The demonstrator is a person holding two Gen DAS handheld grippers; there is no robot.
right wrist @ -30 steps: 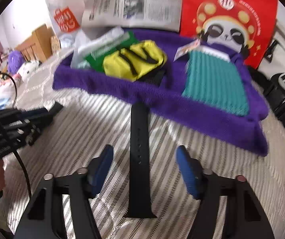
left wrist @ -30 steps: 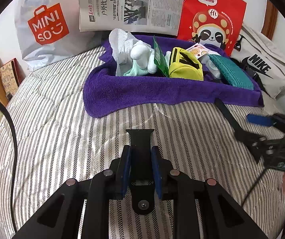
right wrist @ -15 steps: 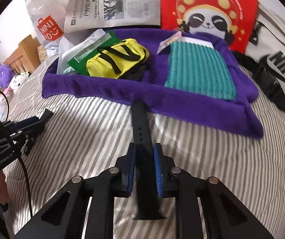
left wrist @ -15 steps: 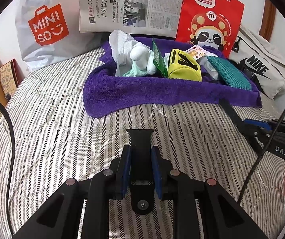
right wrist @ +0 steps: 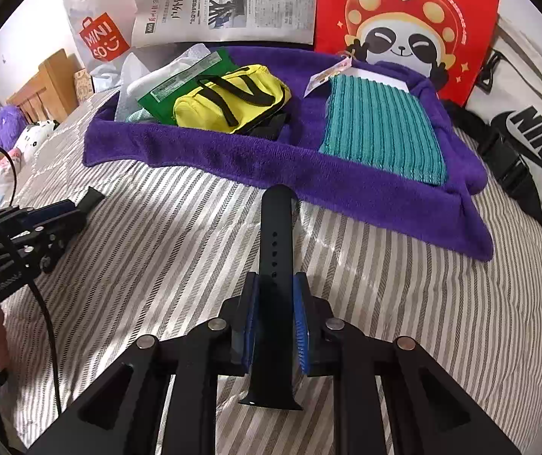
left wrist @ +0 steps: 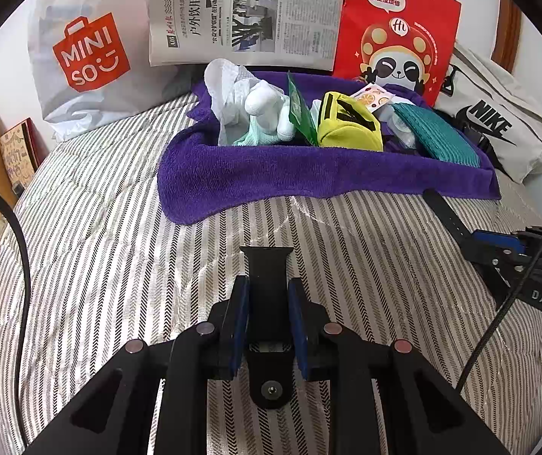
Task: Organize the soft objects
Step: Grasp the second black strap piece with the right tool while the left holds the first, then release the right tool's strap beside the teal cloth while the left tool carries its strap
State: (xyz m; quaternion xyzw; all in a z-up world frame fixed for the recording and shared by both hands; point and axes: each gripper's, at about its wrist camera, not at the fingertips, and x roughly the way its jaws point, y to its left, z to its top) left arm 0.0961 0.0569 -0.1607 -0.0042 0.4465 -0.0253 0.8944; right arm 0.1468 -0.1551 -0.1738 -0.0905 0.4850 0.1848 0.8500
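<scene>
Both grippers are gripping black straps above a striped bedcover (left wrist: 119,265). The right gripper (right wrist: 274,314) is holding its jaws clamped on the long watch strap (right wrist: 276,227), whose holed length is reaching forward so that its rounded tip is lying just short of the purple towel (right wrist: 233,159). The left gripper (left wrist: 268,314) is pinching the short black strap piece (left wrist: 267,265) between its blue pads, with the piece's wider end sticking out ahead of the fingers, well apart from the towel. On the towel a yellow pouch (right wrist: 229,102), a teal knitted cloth (right wrist: 381,132), a green packet (right wrist: 180,83) and white gloves (left wrist: 248,102) are already sitting together, so most of the sorting appears done. Judging from this, the two strap pieces are what is remaining, and both are waiting to be carried over and laid among the gathered things.
</scene>
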